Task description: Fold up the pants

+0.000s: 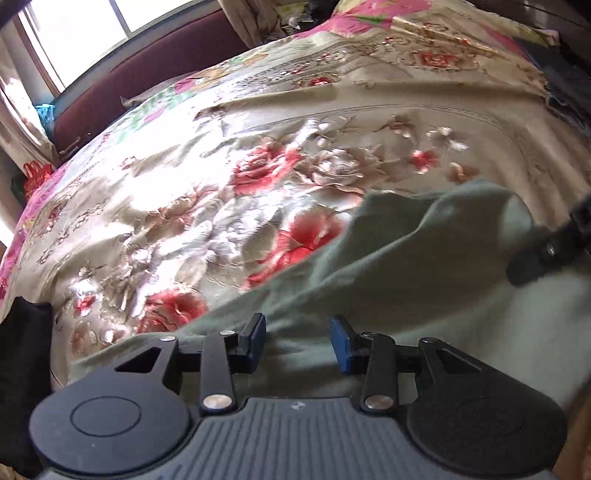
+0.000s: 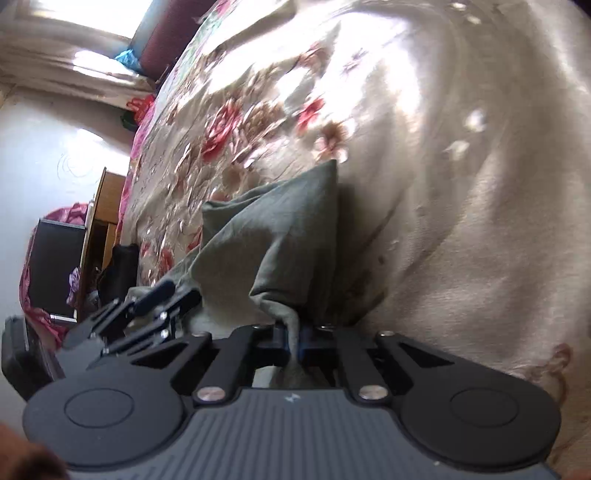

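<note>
Grey-green pants [image 1: 406, 266] lie on a floral bedspread [image 1: 229, 177]. In the left wrist view my left gripper [image 1: 298, 341] is open, its blue pads apart just over the near edge of the pants, holding nothing. My right gripper [image 2: 291, 341] is shut on a bunched fold of the pants [image 2: 273, 236] and holds it lifted off the bed, so the cloth rises in a peak. The right gripper also shows at the right edge of the left wrist view [image 1: 546, 254], and the left gripper shows at the left in the right wrist view [image 2: 147, 306].
The bedspread [image 2: 461, 184] covers the whole bed. A dark red headboard [image 1: 147, 74] and a bright window [image 1: 85, 22] lie beyond it. A wooden cabinet [image 2: 107, 218] and a dark box [image 2: 55, 266] stand beside the bed. A black cloth [image 1: 22, 369] is at the left.
</note>
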